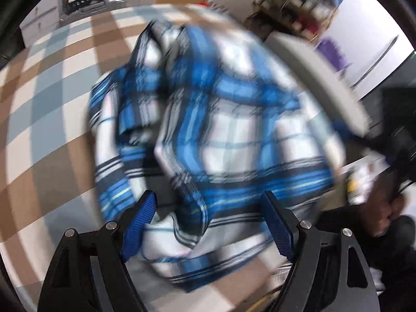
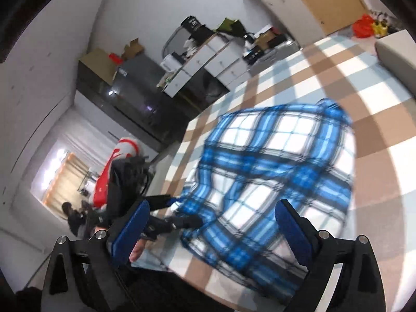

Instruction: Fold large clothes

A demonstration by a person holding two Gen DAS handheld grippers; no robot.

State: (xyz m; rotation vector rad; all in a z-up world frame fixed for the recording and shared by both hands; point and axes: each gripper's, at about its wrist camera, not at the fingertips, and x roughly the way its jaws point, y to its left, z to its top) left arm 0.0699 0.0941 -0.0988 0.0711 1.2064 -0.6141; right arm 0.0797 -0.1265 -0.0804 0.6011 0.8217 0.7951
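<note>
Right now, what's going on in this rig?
A person with a handheld gripper in each hand is folding a blue plaid shirt spread on a checked brown, white and pale blue surface. The right gripper is wide open with nothing between its fingers. The left gripper is open too, hovering over the bunched shirt, which is not pinched. Both views are motion-blurred, and the shirt looks rumpled, not neatly folded yet.

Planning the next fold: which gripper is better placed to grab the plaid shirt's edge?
Left, probably. The left gripper stands open right over the plaid shirt, its hem between the fingers. The right gripper is open too, but views it from farther back.
</note>
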